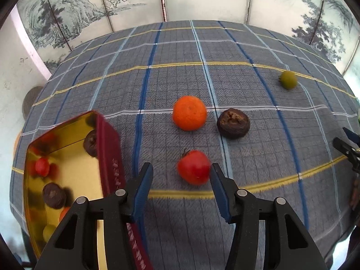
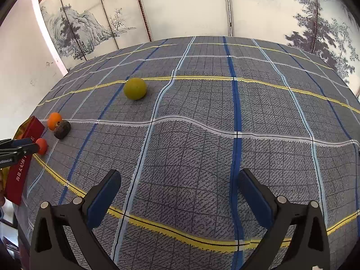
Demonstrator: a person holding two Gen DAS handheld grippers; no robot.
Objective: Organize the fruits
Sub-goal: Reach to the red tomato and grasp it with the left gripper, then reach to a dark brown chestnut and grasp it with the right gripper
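- The red fruit (image 1: 194, 167) lies low in the centre of the left wrist view, on the table (image 1: 258, 90), touching the right finger of the left gripper (image 1: 181, 187), whose spread fingers grip nothing.
- The tin (image 1: 110, 153) at lower left holds several blurred fruits, probably the collecting place.
- The orange (image 1: 189, 113), the dark fruit (image 1: 233, 123) and the green fruit (image 2: 135, 88) wait loose.
- The right gripper (image 2: 178, 191) hangs released and empty.

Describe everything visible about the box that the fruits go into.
The box is an open rectangular tin, dark red outside with gold lettering along its side wall, shiny gold inside. It stands on the plaid tablecloth at the table's left side, beside the left gripper. Inside lie two dark brown fruits, a small red fruit, and, partly hidden, something orange and something yellow-green. Its image is motion-blurred. The right wrist view shows only its red wall.
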